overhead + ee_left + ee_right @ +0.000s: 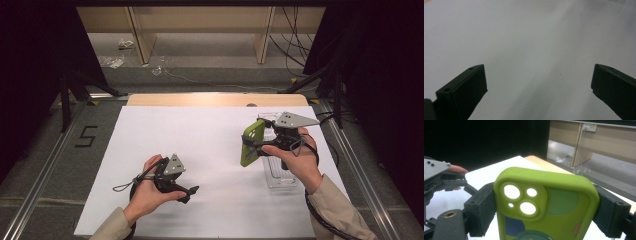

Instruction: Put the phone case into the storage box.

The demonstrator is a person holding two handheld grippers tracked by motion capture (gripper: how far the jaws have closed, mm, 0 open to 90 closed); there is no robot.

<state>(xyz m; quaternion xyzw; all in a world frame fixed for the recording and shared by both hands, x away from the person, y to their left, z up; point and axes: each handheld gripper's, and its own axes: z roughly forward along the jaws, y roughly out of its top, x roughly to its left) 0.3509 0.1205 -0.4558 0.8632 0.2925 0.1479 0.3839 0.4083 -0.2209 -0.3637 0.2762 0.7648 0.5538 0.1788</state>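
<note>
Green phone case (546,205) stands upright, clamped by its side edges between the right gripper's (256,144) jaws above the table (200,145).

This looks like a recording lab or test studio. The white-covered table (200,150) stands between black curtains (30,75), with metal floor rails (45,165), a taped number 5 (86,136), loose black cables (292,45) and plain light wooden furniture (200,20) behind the far edge.
</note>
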